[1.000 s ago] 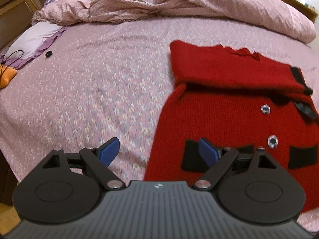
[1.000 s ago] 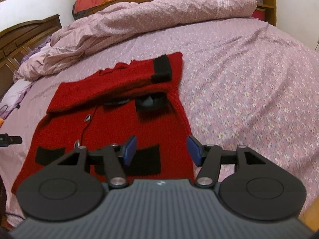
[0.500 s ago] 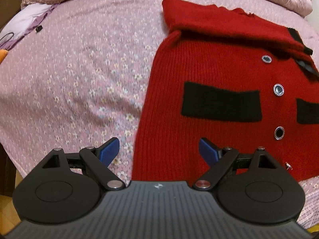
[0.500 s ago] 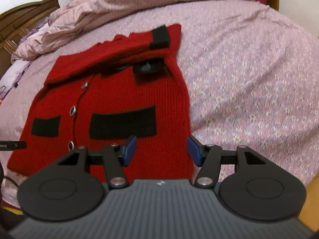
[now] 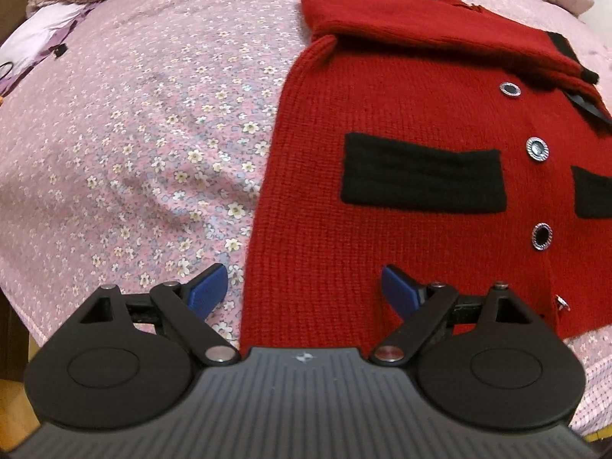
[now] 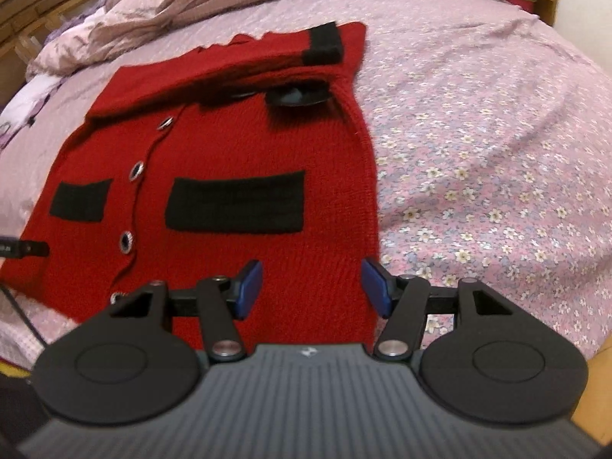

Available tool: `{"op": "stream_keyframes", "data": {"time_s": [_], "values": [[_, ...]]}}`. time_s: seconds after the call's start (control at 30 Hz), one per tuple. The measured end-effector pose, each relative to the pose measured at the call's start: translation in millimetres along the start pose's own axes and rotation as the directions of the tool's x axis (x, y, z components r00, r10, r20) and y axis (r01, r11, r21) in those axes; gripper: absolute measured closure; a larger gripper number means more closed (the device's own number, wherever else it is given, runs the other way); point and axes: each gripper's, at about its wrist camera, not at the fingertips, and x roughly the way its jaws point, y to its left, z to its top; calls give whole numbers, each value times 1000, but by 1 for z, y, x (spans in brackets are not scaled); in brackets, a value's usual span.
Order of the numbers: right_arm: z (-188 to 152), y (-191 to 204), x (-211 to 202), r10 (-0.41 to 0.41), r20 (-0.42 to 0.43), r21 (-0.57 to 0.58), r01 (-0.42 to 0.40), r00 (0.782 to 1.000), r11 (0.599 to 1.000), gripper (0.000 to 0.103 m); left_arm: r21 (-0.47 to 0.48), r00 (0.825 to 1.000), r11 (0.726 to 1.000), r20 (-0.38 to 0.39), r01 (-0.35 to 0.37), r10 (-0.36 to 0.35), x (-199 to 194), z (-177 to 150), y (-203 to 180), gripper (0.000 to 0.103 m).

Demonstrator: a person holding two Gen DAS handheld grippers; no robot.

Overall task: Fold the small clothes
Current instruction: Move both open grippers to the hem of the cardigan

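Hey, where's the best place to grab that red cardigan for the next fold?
Probably the two bottom hem corners of the red cardigan, approached from the near edge. It lies flat with the sleeves already folded across the top. The open left gripper and right gripper each hover over a hem corner.

A red knit cardigan [image 5: 401,95] with black pocket patches [image 5: 422,174], a black cuff [image 6: 323,44] and silver-rimmed buttons [image 5: 536,149] lies on a pink bedsheet [image 5: 153,134] printed with small white flowers; blue pads [image 6: 250,287] tip black grippers.
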Motion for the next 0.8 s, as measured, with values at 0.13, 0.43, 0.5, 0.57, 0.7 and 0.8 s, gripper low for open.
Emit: {"op": "stream_keyframes", "data": {"time_s": [0.13,0.43,0.5,0.57,0.7,0.8], "values": [[-3,2,7,144,-68,34,-142,987,989,43,37,998,997,9,66,-66,-3,-3,-2,14],[-4,3,13,168,-77,54,-164,983,985,43,106,988,982,-8,157,-157,-6,-15,-5,15],[-5,1,13,184,-73,72,-178,980,981,43,87,976,972,-24,218,-217,-6,-15,-4,15],[-6,-1,13,191,-71,79,-186,979,979,43,67,970,968,-34,242,-240,-2,-13,-4,15],[-5,-1,15,191,-78,73,-185,979,980,43,63,973,972,-38,228,-226,7,-5,-7,16],[-4,-2,17,193,-80,70,-188,978,980,43,67,976,974,-39,215,-212,11,-1,-9,20]]}}
